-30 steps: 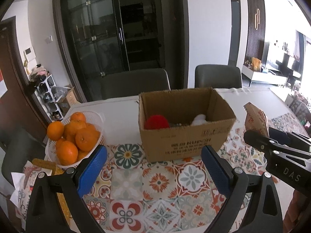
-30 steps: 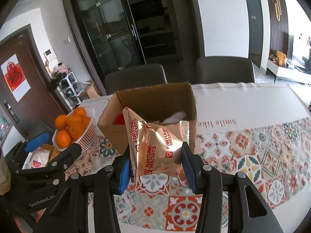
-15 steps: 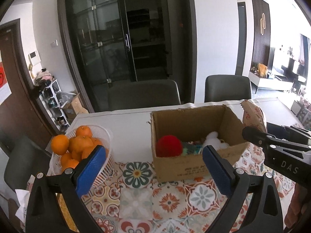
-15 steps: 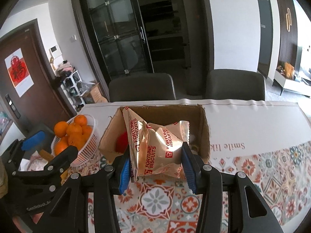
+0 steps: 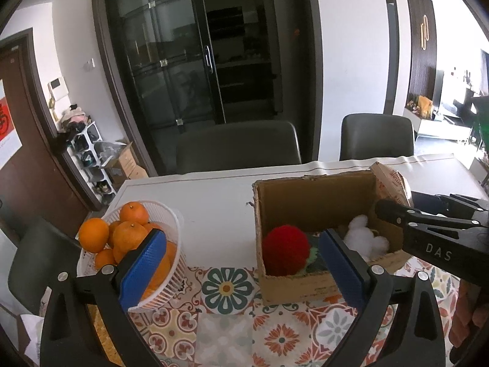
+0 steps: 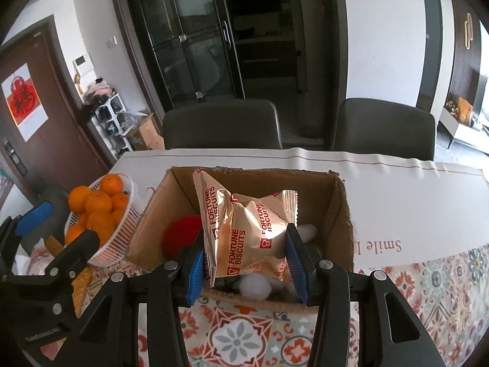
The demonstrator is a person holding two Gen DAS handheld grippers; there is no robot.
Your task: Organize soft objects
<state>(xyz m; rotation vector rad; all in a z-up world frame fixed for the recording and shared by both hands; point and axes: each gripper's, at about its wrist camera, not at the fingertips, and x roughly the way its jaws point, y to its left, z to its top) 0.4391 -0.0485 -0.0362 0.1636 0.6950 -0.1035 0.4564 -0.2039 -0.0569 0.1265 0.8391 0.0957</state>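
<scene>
- Spreading under everything, the table point(image 6: 397, 189) wears a patterned tile cloth point(image 5: 226, 330).
- Your cardboard box point(image 6: 152, 214) sits open, beside a white basket of oranges point(image 5: 171, 220).
- Your right gripper point(image 6: 246, 270) clamps a gold Fortune Biscuits packet point(image 6: 244, 226) above the box.
- Your left gripper point(image 5: 241, 266) gapes wide, holding nothing.
- Inside the box lie a red pompom point(image 5: 285, 249) and white fluff point(image 5: 363, 241).

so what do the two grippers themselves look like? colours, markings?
Both share one build. The left gripper and right gripper have matte black plastic frames with angular arms, silver screw heads at the joints, and blue textured pads on the fingers. Seen from the left wrist, the right gripper's side carries white "DAS" lettering. No cables or sleeves are visible.
</scene>
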